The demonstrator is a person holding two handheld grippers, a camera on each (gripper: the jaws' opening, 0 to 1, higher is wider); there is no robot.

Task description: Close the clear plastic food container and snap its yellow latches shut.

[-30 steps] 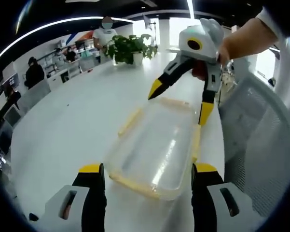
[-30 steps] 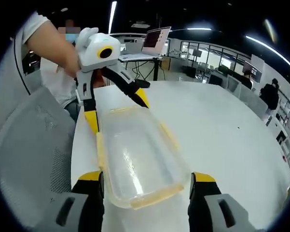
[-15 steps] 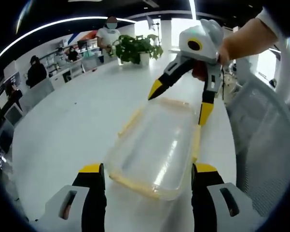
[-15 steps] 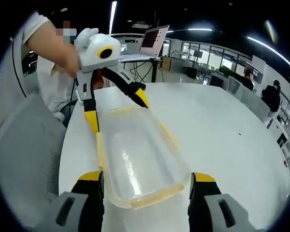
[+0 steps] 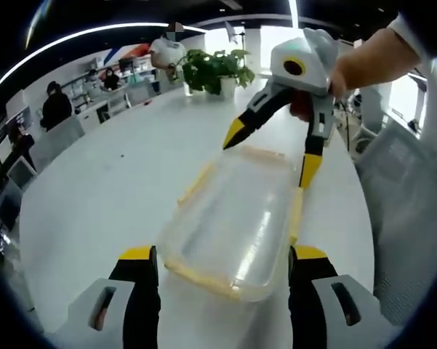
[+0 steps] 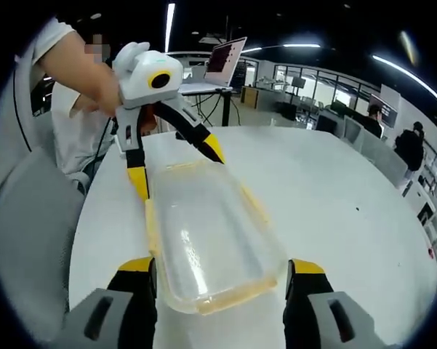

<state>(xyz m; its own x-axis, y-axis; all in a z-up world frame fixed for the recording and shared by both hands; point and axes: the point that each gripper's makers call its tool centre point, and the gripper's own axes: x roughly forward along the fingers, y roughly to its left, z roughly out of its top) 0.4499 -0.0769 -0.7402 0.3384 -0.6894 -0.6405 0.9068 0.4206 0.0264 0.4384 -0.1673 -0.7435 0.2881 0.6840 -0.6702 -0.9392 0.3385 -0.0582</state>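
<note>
Container (image 5: 236, 218) between both open claws

Clear plastic food container (image 5: 236, 218) with yellow latches (image 5: 296, 215), lid on, flat on white table (image 5: 94, 189).

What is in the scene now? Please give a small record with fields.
container: clear plastic food container with yellow latches, lid on, lying on white table
left gripper: open, jaws either side of the container's near end
right gripper: open, jaws either side of the opposite end
background: potted plant, laptop
</note>
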